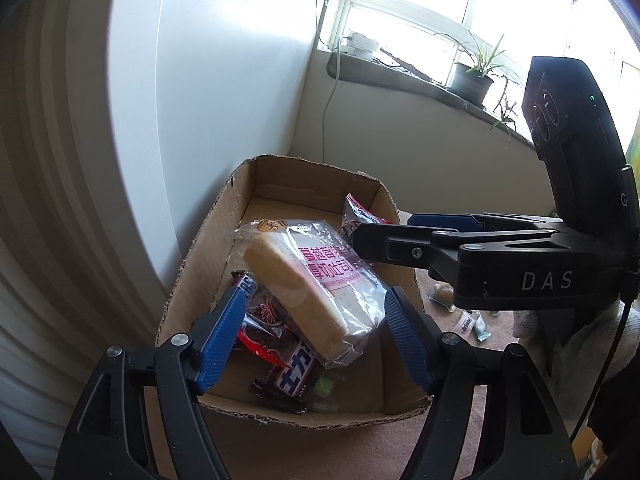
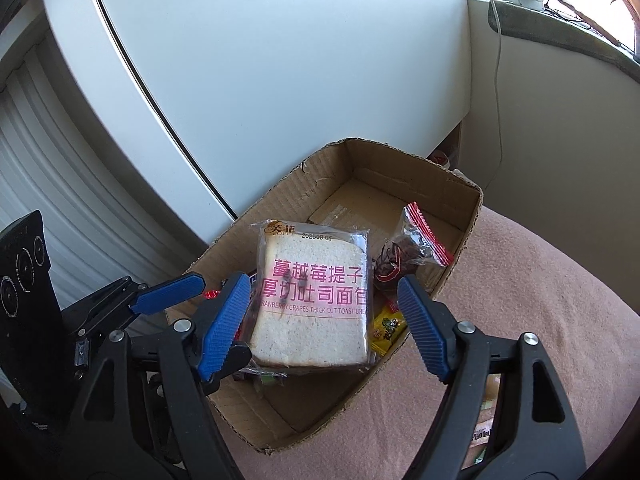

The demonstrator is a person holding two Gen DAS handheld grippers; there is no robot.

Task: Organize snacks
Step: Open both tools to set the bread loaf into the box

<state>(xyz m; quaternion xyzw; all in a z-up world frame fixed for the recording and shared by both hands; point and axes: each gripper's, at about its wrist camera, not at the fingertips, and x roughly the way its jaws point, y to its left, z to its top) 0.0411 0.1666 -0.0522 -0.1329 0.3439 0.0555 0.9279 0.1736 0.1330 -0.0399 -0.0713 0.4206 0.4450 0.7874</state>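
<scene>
A packet of sliced toast bread (image 1: 316,284) (image 2: 316,300) with pink lettering lies on top of other snacks in an open cardboard box (image 1: 208,240) (image 2: 464,236). Under it are a chocolate bar (image 1: 294,374), a red wrapper (image 1: 260,348) and a yellow packet (image 2: 386,328). A clear zip bag with a red strip (image 2: 416,248) (image 1: 360,212) sits at the box's far side. My left gripper (image 1: 316,340) is open above the box, its fingers either side of the bread. My right gripper (image 2: 324,320) is open above the bread, not touching it.
The box stands on a pink blanket (image 2: 520,300) against a white cabinet (image 2: 280,80). Loose snack packets (image 1: 468,320) lie on the blanket to the right of the box. A windowsill with a potted plant (image 1: 476,76) is behind.
</scene>
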